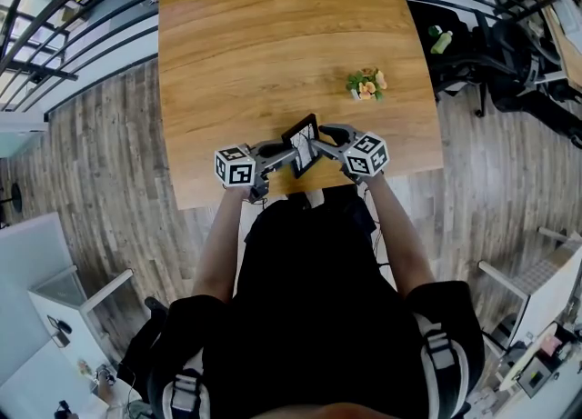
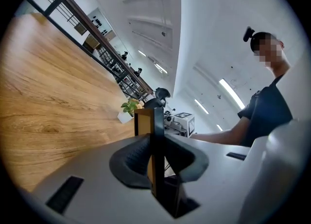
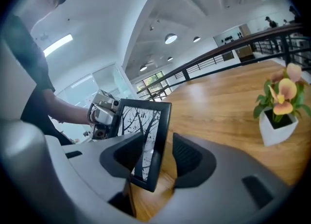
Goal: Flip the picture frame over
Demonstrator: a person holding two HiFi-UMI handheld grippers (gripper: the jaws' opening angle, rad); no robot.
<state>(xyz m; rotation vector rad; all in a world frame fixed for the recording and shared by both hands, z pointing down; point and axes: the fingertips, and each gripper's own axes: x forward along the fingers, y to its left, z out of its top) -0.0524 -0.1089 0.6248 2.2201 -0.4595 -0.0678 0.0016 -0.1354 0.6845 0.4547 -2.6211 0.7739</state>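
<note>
A small black picture frame (image 1: 303, 143) stands upright above the near edge of the wooden table (image 1: 273, 44), between my two grippers. My left gripper (image 1: 287, 157) is shut on it; in the left gripper view the frame (image 2: 156, 140) is edge-on, pinched between both pads, its brown back facing left. My right gripper (image 1: 320, 142) is open around the frame's other side. In the right gripper view the frame (image 3: 146, 140) shows a black-and-white tree print and tilts between the jaws, with a clear gap to the right pad (image 3: 187, 155).
A small white pot of orange flowers (image 1: 366, 84) stands on the table beyond and right of the grippers. The table's front edge is just under my hands. Railings and office chairs lie past the table's far and right sides.
</note>
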